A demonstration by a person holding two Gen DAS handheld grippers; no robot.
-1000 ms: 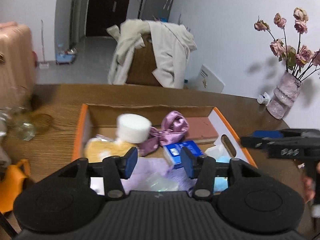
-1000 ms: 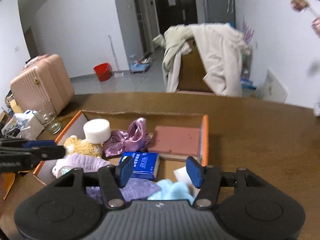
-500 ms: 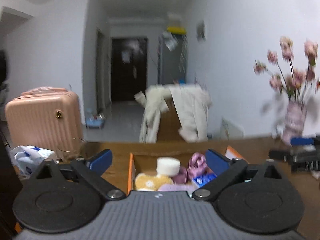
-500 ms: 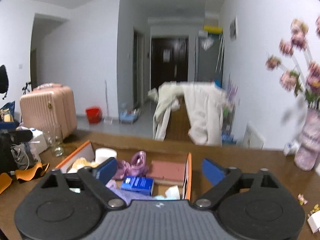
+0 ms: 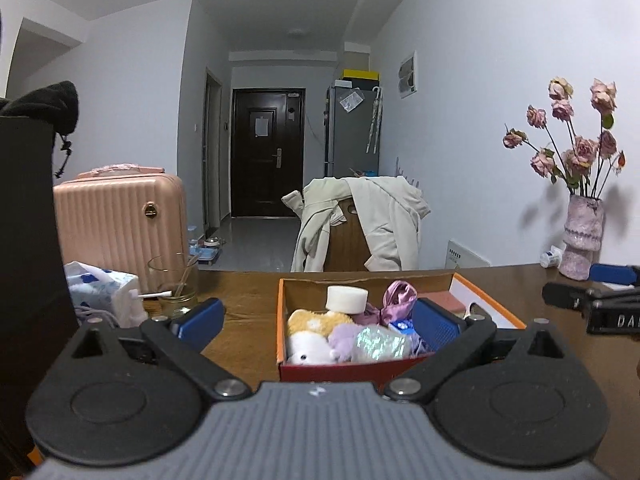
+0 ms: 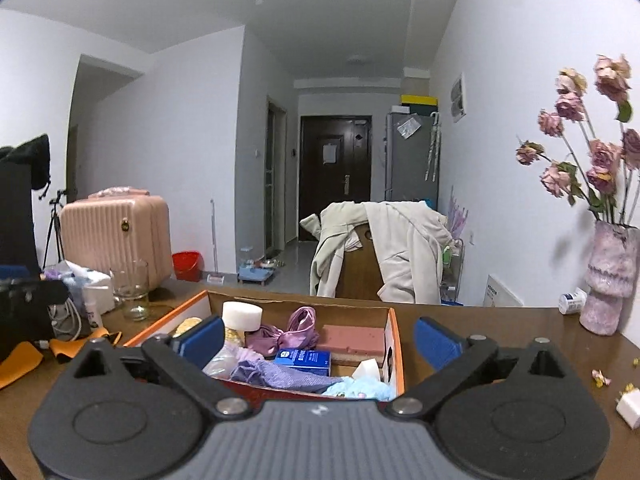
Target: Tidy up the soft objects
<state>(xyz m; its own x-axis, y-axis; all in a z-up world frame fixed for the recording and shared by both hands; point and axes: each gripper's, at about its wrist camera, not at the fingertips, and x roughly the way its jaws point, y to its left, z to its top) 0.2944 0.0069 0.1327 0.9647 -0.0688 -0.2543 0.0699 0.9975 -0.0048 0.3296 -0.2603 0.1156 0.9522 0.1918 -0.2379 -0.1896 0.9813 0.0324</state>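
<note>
Both hand-held grippers pulled back, released; box apparently brims with plush, satin, sponge.

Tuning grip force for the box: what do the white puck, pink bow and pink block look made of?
White puck: likely foam or sponge, matte, soft edges. Pink bow: satin-like fabric, shiny folds. Pink block: probably sponge or foam, matte, grainy face; rigid material can't be ruled out. All lie in the cardboard box.

Orange-rimmed box on table, packed: white sponge, purple satin bow, plush toys.
</note>
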